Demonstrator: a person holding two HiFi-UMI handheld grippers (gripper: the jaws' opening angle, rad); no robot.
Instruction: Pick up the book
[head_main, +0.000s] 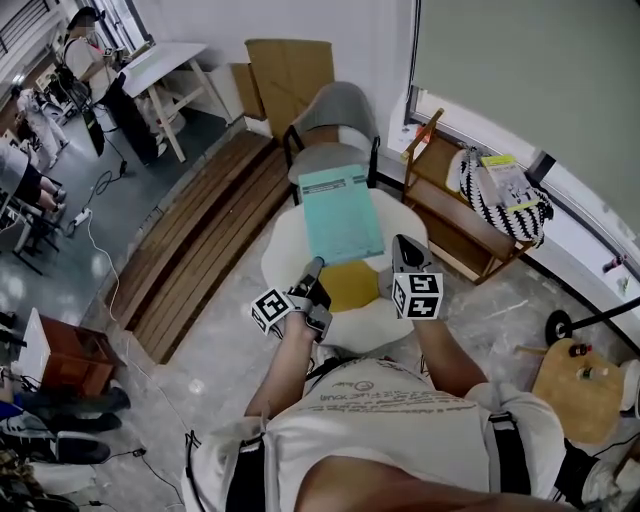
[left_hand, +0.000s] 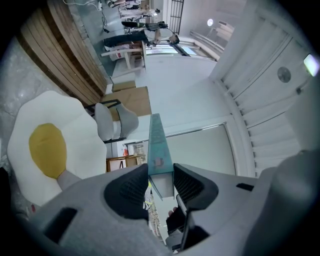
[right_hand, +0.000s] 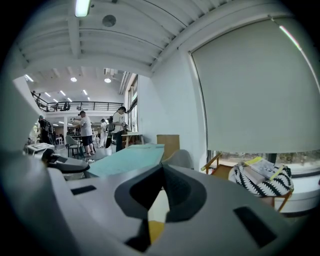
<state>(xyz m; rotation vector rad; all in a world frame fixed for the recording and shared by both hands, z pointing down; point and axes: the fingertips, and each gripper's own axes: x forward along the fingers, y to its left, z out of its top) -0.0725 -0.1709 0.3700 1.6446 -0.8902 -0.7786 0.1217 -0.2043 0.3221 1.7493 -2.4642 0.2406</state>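
- A low white fried-egg-shaped table with a yellow centre stands on a grey speckled floor. A grey chair sits behind it, and brown wooden planks lie to its left.
- A wooden shelf on the right carries 1 black-and-white patterned bag.
- The print on the person's white shirt is too faint to read.
- The flat teal book is off the table and lies level above it.
- The left tongs clamp the book's near edge.
- The right tongs are closed, tips together with nothing between them, just beside the book's near right corner.
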